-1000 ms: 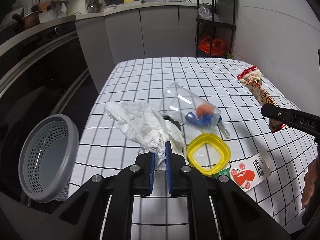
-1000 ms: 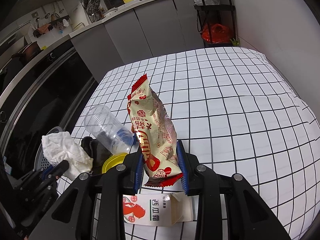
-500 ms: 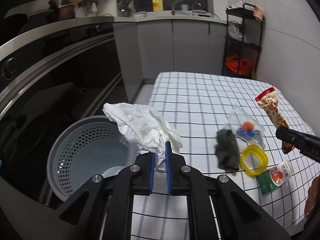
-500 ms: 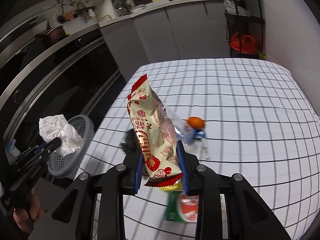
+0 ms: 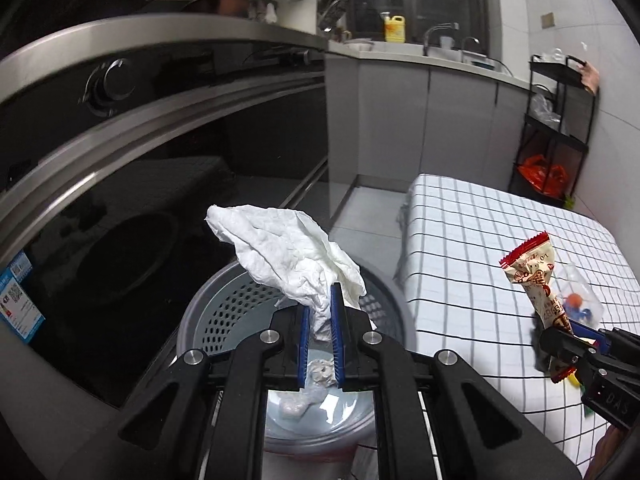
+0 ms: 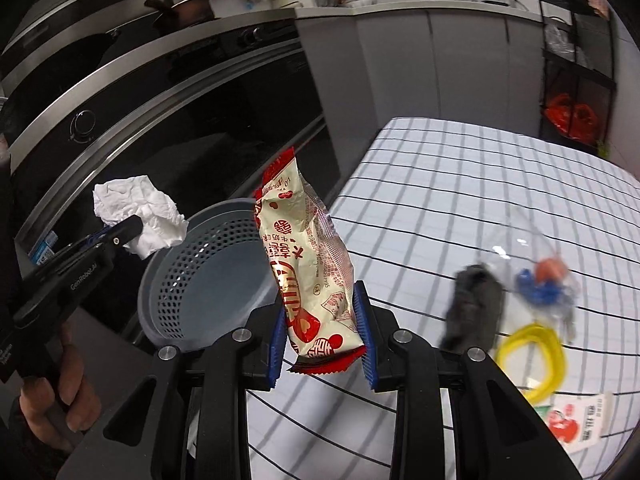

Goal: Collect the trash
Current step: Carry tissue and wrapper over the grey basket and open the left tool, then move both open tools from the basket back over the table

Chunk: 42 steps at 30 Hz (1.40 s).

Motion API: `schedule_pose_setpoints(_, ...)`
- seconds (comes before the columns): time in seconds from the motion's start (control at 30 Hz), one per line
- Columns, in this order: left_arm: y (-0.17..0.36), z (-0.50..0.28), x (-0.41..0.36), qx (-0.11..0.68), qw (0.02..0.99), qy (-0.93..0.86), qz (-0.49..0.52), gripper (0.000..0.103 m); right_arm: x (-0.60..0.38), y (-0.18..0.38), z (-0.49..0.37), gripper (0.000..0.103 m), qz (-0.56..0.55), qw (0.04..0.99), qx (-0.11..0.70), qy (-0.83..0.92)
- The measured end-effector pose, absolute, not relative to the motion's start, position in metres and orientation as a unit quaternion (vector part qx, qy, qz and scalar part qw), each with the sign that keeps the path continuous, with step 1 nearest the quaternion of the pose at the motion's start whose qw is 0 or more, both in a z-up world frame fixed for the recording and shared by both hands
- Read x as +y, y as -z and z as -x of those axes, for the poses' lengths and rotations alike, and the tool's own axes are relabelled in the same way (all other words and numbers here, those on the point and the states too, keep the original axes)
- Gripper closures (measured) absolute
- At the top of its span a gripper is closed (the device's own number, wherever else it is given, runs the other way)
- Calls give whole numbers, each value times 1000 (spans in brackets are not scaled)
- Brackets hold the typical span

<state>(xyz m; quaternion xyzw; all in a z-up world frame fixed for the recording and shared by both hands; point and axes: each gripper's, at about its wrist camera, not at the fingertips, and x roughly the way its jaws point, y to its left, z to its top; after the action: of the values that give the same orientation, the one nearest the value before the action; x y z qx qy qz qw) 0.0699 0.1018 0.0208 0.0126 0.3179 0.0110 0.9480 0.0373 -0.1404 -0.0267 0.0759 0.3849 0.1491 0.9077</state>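
Note:
My left gripper is shut on a crumpled white tissue and holds it above the grey perforated basket, which stands on the floor left of the table. It also shows in the right wrist view with the tissue. My right gripper is shut on a red and cream snack wrapper, held upright beside the basket, near the table's left edge. The wrapper also shows in the left wrist view.
On the checked tablecloth lie a dark crumpled scrap, a clear plastic cup with blue and orange bits, a yellow ring lid and a small carton. A dark oven front stands left.
Both grippers have swung left from over the table toward the basket. The tissue now hangs over the basket opening, and the wrapper is close to the basket's right rim.

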Motion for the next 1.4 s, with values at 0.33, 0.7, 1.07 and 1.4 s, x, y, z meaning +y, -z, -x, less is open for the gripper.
schedule_pose_setpoints(0.33, 2, -92, 144, 351, 936, -9, 20, 93, -80, 42, -83, 73, -55, 894, 410, -172)
schedule_pose_setpoints(0.7, 28, -106, 162, 394, 918, -15, 38, 93, -40, 67, -109, 73, -39, 873, 446, -192)
schedule_pose_setpoints(1.07, 30, -106, 174, 398, 916, -28, 49, 61, -42, 57, -102, 44, -44, 887, 415, -197)
schedule_pose_setpoints(1.4, 26, -103, 174, 391, 919, -34, 47, 51, -44, 56, -94, 44, -47, 887, 415, -196)
